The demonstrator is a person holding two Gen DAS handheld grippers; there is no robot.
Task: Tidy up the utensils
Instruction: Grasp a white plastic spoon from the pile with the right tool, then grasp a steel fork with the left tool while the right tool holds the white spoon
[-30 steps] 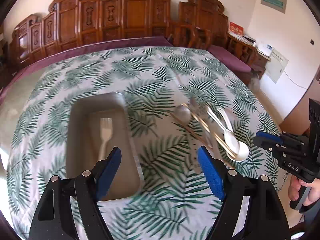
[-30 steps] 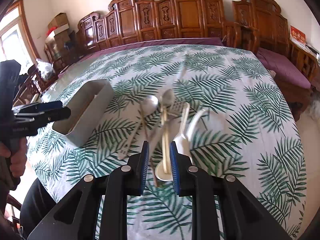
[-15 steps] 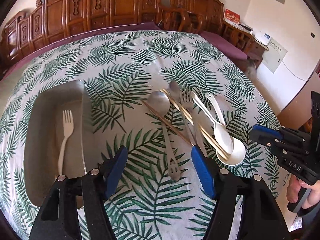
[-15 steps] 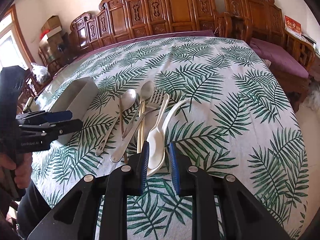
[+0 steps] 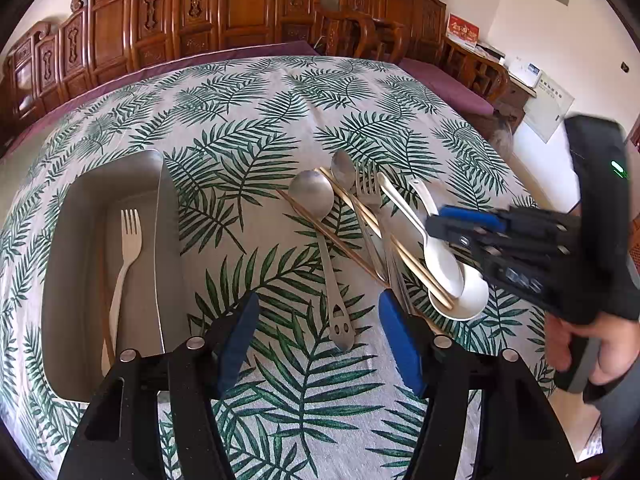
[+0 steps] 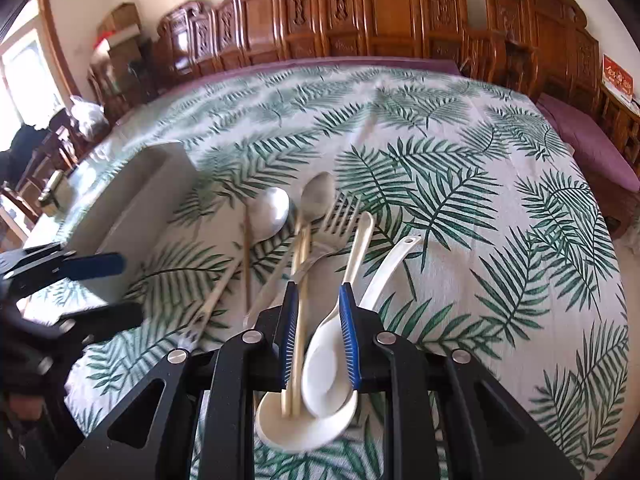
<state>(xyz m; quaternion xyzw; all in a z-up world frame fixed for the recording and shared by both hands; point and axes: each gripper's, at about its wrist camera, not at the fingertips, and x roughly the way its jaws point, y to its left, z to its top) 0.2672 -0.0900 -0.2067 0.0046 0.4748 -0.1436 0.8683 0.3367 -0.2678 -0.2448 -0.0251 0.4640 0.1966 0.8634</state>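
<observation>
Toward the table's right edge, the loose utensils lie in a touching heap: two white spoons (image 6: 328,364), chopsticks (image 5: 384,236), a metal fork (image 5: 370,196) and a steel spoon (image 5: 320,216). The left gripper (image 5: 320,332), closing, straddles that spoon's handle. The right gripper (image 6: 318,336), narrow, holds nothing. The bin (image 5: 80,208) holds a white fork (image 5: 128,248). Closing crooked would likely drag the neighbouring chopsticks.

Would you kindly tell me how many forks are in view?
2: a pale fork inside the grey tray, and a metal fork in the utensil pile on the tablecloth; others could be hidden underneath.

Carved wooden chairs (image 5: 248,12), cream walls (image 5: 560,36)
</observation>
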